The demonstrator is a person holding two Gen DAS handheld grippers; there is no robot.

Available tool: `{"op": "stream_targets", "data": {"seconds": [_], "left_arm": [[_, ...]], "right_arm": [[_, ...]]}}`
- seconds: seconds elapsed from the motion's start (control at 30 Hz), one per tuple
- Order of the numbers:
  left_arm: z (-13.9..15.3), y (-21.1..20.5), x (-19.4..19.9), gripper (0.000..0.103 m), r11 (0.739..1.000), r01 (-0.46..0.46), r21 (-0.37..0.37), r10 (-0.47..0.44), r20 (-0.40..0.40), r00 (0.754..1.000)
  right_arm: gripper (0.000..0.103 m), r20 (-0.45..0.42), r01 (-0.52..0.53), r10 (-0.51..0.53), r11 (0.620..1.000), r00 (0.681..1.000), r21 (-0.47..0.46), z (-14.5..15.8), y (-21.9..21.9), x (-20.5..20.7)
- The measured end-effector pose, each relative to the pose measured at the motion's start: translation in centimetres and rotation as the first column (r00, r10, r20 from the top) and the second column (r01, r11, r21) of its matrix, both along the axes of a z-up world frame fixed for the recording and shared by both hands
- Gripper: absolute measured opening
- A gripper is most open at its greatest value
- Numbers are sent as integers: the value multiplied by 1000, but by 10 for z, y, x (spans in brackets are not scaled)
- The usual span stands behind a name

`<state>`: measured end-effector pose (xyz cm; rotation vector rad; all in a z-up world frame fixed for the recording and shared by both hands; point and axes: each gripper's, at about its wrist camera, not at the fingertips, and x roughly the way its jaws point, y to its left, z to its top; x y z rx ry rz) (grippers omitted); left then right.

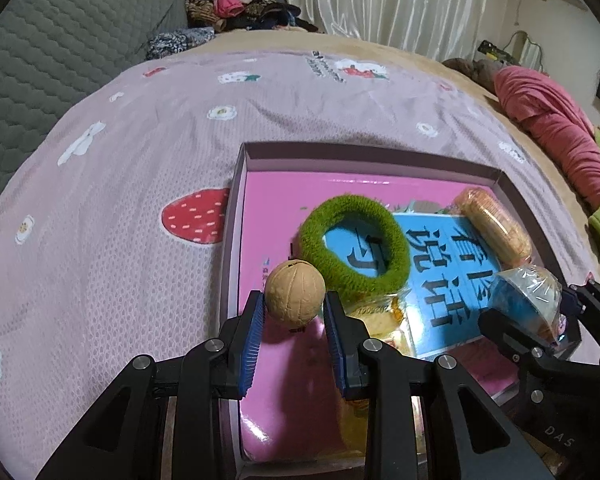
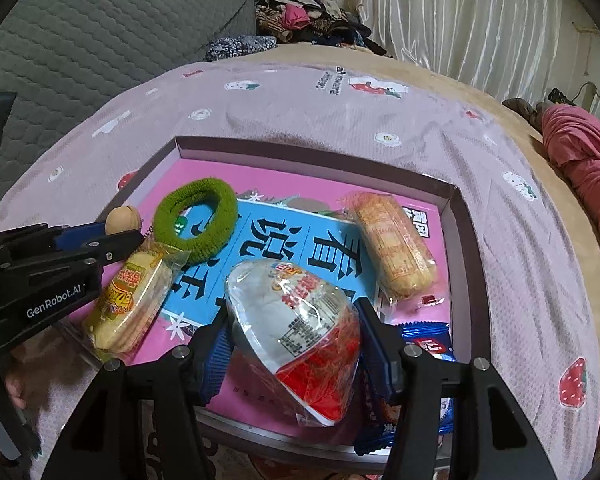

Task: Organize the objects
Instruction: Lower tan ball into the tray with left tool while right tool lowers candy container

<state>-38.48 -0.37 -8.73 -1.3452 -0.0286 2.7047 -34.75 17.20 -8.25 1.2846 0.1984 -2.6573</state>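
A shallow box [image 1: 236, 216] [image 2: 458, 248] with a pink and blue book as its floor lies on the bedspread. My left gripper [image 1: 294, 308] [image 2: 112, 236] is shut on a tan walnut [image 1: 295, 294] [image 2: 123, 219] and holds it over the box's left part. My right gripper [image 2: 294, 332] [image 1: 540, 320] is shut on a white and red snack packet [image 2: 296, 332] [image 1: 528, 296] over the box's near side. In the box lie a green hair tie [image 1: 354, 240] [image 2: 196, 222], a wrapped biscuit pack [image 1: 494, 226] [image 2: 394, 244], a yellow biscuit pack [image 2: 128, 304] [image 1: 380, 320] and a blue packet [image 2: 428, 344].
The box rests on a pink strawberry-print bedspread [image 1: 140, 184] [image 2: 520, 220]. A grey quilted headboard [image 1: 60, 40] stands at the left. A pile of clothes [image 1: 236, 4] is at the back, and a red garment [image 1: 556, 132] lies at the right edge.
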Motion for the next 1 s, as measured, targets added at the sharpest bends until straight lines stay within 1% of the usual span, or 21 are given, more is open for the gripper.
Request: {"op": "stream_targets", "data": {"seconds": [0.27,0.57,0.87,1.0], "left_arm": [[-5,0,-2,31,1000,2,-8,-1,19,1000],[-6,1,-1,31,1000,6,-17,-5,17,1000],[-4,1,0,31,1000,9,-27,-9,16,1000],[-2,0,2,34,1000,15,-24,-15,18,1000]], "right_arm": [[59,20,-7,6,999,1000,33,-6,-3,-1],[59,16,-20,18,996,1000,87,-8,-9,1],[59,14,-25,24,994,1000,108,-7,-13,0],[62,14,-22,21,995,1000,100,-5,-11,1]]}}
